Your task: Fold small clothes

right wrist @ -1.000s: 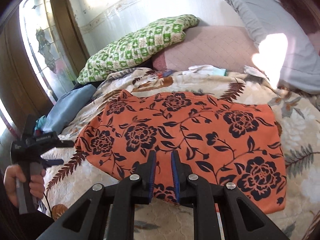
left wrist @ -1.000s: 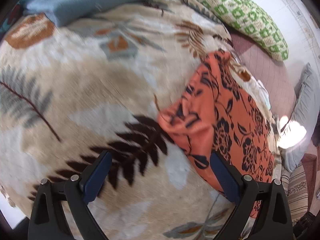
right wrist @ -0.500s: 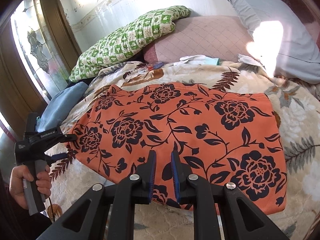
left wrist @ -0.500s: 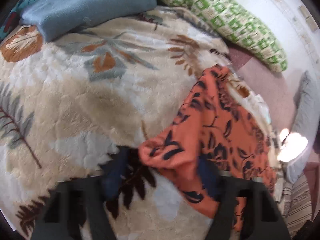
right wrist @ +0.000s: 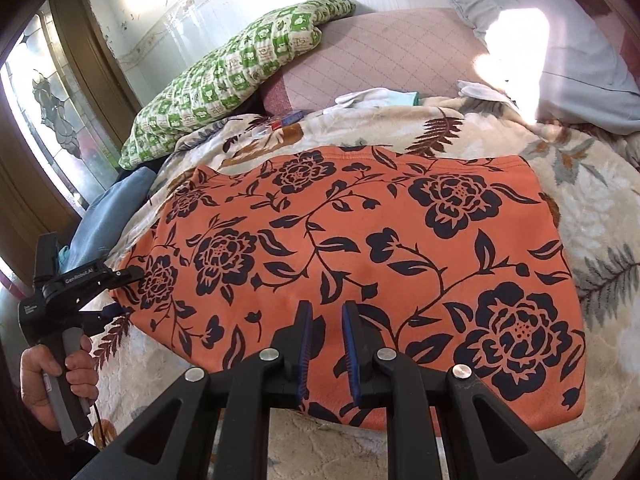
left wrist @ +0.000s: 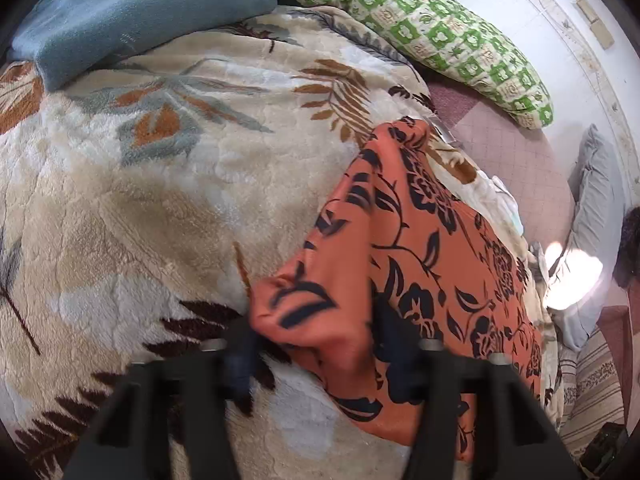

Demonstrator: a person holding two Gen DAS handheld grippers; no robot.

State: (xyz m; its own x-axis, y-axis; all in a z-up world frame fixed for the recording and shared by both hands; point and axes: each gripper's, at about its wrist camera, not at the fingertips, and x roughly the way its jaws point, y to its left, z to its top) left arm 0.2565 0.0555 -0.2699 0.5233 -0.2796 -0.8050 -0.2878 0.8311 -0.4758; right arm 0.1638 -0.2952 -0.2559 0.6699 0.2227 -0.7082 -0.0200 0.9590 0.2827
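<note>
— What do we have on the far left?

— A hand [right wrist: 60,380] holding our left gripper [left wrist: 316,344] at the left corner of the orange flowered garment [right wrist: 360,264]. Its jaws have just been closing, and a bunched fold of that corner sits between them; the fingers are blurred, but in the right wrist view the upper one lies on the cloth's edge and the lower one below it, so we take it as gripping the garment.

— And the garment itself?

— It lies spread flat on the leaf-patterned blanket [left wrist: 140,220], with a green checked pillow [right wrist: 232,76] behind it.

— Further right?

— Our right gripper [right wrist: 325,354] hangs over the near hem, jaws nearly together, a narrow gap between them holding nothing.
</note>
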